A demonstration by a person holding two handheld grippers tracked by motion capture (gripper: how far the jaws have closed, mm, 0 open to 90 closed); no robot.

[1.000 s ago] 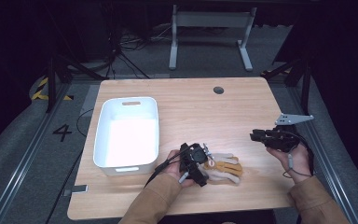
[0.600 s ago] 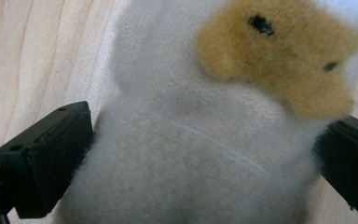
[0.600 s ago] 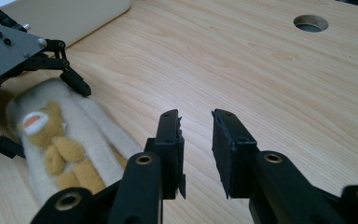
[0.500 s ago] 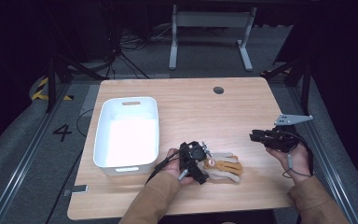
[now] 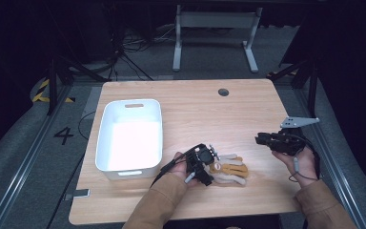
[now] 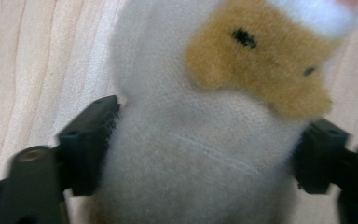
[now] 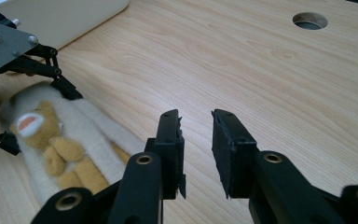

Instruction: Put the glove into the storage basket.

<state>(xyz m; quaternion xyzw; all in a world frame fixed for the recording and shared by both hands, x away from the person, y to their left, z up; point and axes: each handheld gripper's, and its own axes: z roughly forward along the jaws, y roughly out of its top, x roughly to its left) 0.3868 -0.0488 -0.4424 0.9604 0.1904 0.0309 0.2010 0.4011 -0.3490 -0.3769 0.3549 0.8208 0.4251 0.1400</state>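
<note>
Item: plush toy [image 5: 228, 169], cream and tan, lay flat on the table [image 5: 195, 105] near its front edge. I noted my left gripper [image 5: 201, 166] at the toy's 9 o'clock end, jaws spread wide, one touching each flank [image 6: 205, 158]. White bin [image 5: 130, 135] sat further toward 9 o'clock. My right gripper [image 5: 272, 140] hovered at 3 o'clock, well apart, jaws narrowly parted, holding nothing [image 7: 196, 154].

wooden table [image 5: 195, 109], grey floor [image 5: 19, 143], dark room
</note>
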